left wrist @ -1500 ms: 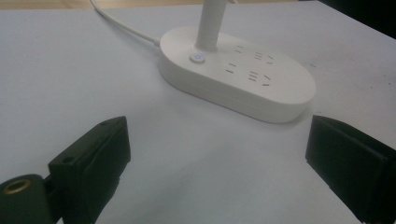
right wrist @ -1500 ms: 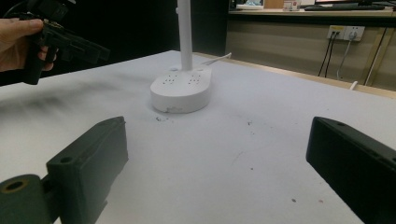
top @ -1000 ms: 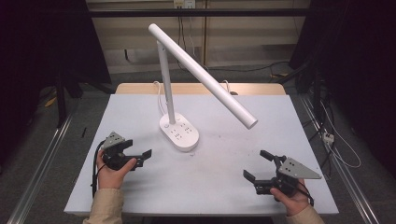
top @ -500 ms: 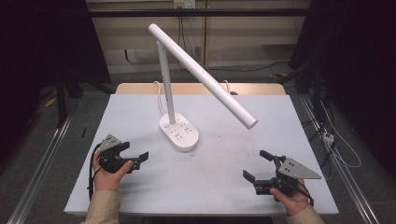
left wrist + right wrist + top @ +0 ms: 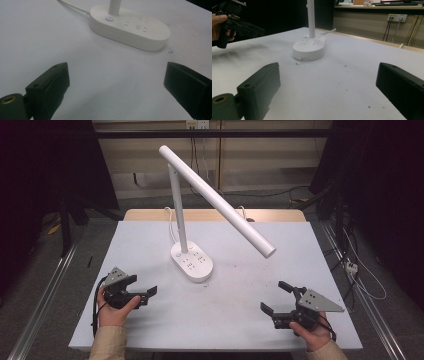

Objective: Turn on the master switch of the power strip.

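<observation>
A white desk lamp stands on the white table (image 5: 310, 250). Its oval base (image 5: 192, 263) carries sockets, and a long tube head (image 5: 220, 202) slants down to the right. My left gripper (image 5: 145, 287) hovers at the front left, open, with nothing between its jaws. In the left gripper view the lamp base (image 5: 130, 23) and its round button (image 5: 108, 18) lie ahead of the open left gripper (image 5: 116, 77). My right gripper (image 5: 272, 296) is open and empty at the front right. From the right gripper (image 5: 328, 80) the lamp base (image 5: 309, 48) sits farther off.
The lamp's white cord (image 5: 72, 7) runs off the base toward the table's back. The tube's lower end (image 5: 267, 251) hangs over the table's right half. A wooden edge (image 5: 150, 215) borders the back. The other hand and its gripper (image 5: 239, 25) appear at the upper left of the right gripper view.
My left gripper has drifted a little toward the front edge of the table. The right gripper and the lamp have stayed in place.
</observation>
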Tool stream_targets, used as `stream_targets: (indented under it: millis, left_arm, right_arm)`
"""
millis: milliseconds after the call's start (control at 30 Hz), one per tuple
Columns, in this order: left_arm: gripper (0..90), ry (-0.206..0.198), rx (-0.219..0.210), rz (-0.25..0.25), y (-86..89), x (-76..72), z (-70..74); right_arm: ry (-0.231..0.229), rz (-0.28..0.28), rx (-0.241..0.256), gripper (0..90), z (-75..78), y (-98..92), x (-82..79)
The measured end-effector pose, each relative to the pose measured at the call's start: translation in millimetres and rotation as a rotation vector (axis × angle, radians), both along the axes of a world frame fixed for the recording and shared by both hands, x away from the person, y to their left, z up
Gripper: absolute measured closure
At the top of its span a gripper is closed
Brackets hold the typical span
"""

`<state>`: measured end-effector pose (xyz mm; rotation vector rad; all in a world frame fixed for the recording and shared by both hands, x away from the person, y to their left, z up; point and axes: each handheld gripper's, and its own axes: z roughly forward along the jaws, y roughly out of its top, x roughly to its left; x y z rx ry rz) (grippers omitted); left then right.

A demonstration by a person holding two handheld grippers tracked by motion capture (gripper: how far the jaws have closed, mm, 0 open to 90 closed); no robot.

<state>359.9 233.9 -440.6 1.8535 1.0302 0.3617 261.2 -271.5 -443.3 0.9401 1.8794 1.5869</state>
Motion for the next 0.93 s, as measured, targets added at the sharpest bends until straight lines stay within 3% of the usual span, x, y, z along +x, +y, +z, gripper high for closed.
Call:
stream_targets:
  millis: [633,933]
  left_arm:
    - [6.1,-0.011,-0.010,0.007,3.4,-8.6,-4.6]
    - [6.1,0.004,0.044,0.008,1.2,-6.4,-9.6]
  right_arm:
    - [0.000,0.002,-0.004,5.0,0.1,-0.7,-0.8]
    - [0.000,0.004,-0.004,5.0,0.0,-0.5,-0.3]
